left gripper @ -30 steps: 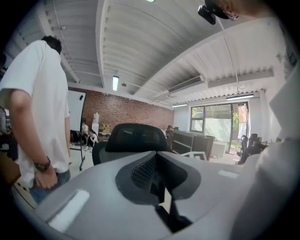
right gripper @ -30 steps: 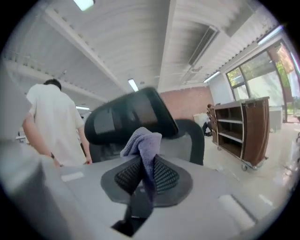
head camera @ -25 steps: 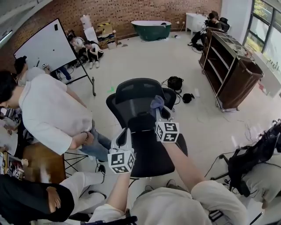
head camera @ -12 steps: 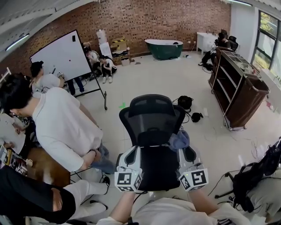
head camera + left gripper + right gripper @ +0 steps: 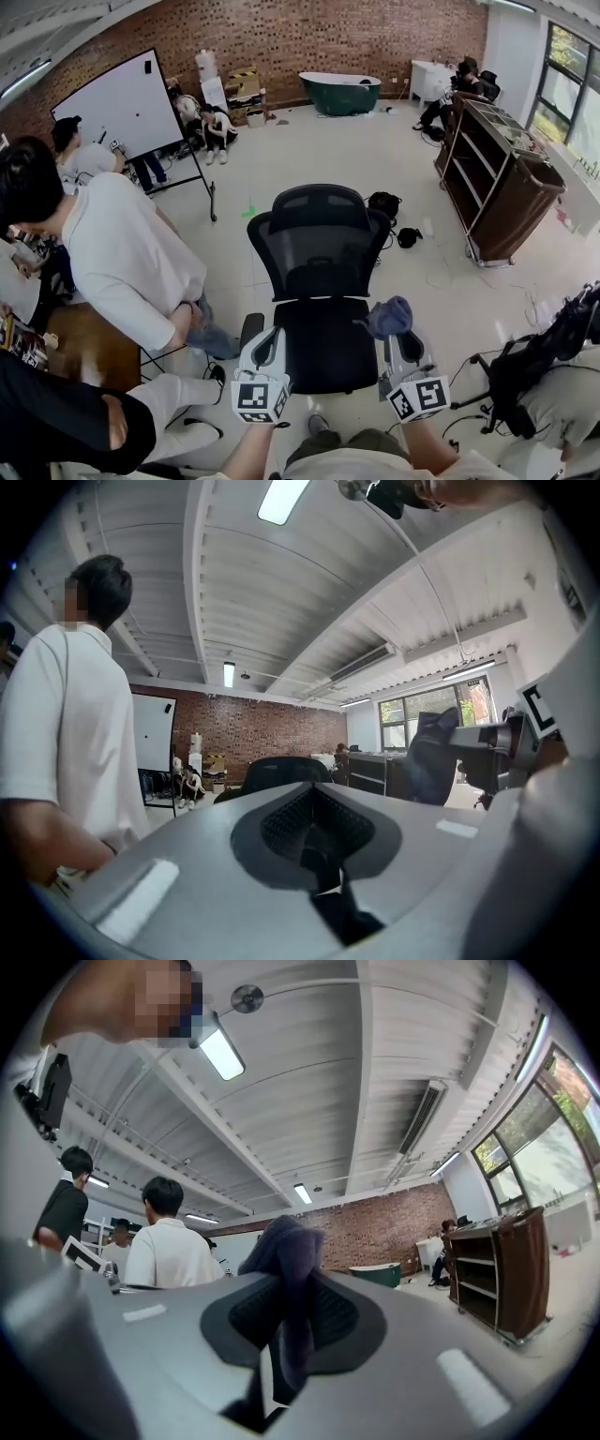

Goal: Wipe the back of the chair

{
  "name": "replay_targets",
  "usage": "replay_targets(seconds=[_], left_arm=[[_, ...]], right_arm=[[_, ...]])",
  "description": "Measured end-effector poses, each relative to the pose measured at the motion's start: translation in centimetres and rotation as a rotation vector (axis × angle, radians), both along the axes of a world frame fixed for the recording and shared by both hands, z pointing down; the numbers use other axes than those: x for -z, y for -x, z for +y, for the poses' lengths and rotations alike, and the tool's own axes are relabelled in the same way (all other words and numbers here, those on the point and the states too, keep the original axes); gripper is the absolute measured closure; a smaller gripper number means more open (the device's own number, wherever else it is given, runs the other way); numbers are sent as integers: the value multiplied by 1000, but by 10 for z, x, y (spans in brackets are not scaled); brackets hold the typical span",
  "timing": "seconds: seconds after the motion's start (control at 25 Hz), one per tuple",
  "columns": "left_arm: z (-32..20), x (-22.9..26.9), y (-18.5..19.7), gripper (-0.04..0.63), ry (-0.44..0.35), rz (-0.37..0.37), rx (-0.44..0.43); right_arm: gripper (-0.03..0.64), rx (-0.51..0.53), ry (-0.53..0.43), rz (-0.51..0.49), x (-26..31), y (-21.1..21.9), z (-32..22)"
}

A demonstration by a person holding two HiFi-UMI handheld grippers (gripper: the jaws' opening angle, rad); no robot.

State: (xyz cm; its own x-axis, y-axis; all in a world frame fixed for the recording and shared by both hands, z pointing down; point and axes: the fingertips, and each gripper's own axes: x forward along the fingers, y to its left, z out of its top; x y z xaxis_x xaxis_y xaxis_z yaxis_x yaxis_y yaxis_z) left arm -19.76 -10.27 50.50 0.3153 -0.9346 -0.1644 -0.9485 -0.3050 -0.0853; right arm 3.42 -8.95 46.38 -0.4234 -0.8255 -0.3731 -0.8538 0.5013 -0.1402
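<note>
A black mesh office chair (image 5: 319,239) stands in front of me, its backrest (image 5: 317,246) on the far side of the seat (image 5: 323,347). My right gripper (image 5: 401,339) is shut on a blue-grey cloth (image 5: 390,316), held up by the seat's near right corner and apart from the backrest. In the right gripper view the cloth (image 5: 287,1283) hangs bunched between the jaws. My left gripper (image 5: 266,337) hovers at the seat's near left corner, its jaws closed with nothing in them (image 5: 319,850). The left gripper view shows the chair top (image 5: 281,765) and the cloth (image 5: 429,761) at right.
A person in a white shirt (image 5: 127,253) bends close at the chair's left. A whiteboard (image 5: 117,103) stands at back left, a brown shelf cart (image 5: 502,159) at right, and a green bathtub (image 5: 339,91) by the brick wall. A dark bag (image 5: 382,202) lies behind the chair.
My right gripper has drawn the cloth back from the chair's backrest to the seat's near right side. The left gripper stays low at the front left.
</note>
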Motion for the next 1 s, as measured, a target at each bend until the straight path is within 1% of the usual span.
replay_targets(seconds=[0.08,0.16,0.24,0.32,0.44,0.52,0.64,0.72,0.88,1.0], left_arm=[[25,1,0,533,-4,14,14],[55,4,-7,533,-13,6,16],[85,8,-22,533,-12,3,6],[120,9,-41,534,-11,19,8],[180,7,-74,534,-25,42,16],[218,-1,-92,534,-26,38,29],[268,-16,-109,534,-3,32,48],[298,-13,-118,534,4,33,47],[351,7,-141,534,-38,16,62],[372,11,-147,534,-54,-2,60]], right_arm=[[568,-5,0,21,-5,-5,20],[568,-3,2,29,-8,-17,46],[568,5,-7,7,-5,-35,75],[569,10,-27,-12,-1,-58,111],[568,39,-27,-30,-3,-88,166],[569,58,-27,-36,-11,-104,200],[569,72,3,-59,-28,-125,242],[569,77,20,-73,-30,-136,269],[569,97,33,-58,-26,-157,317],[571,98,24,-55,-24,-160,339]])
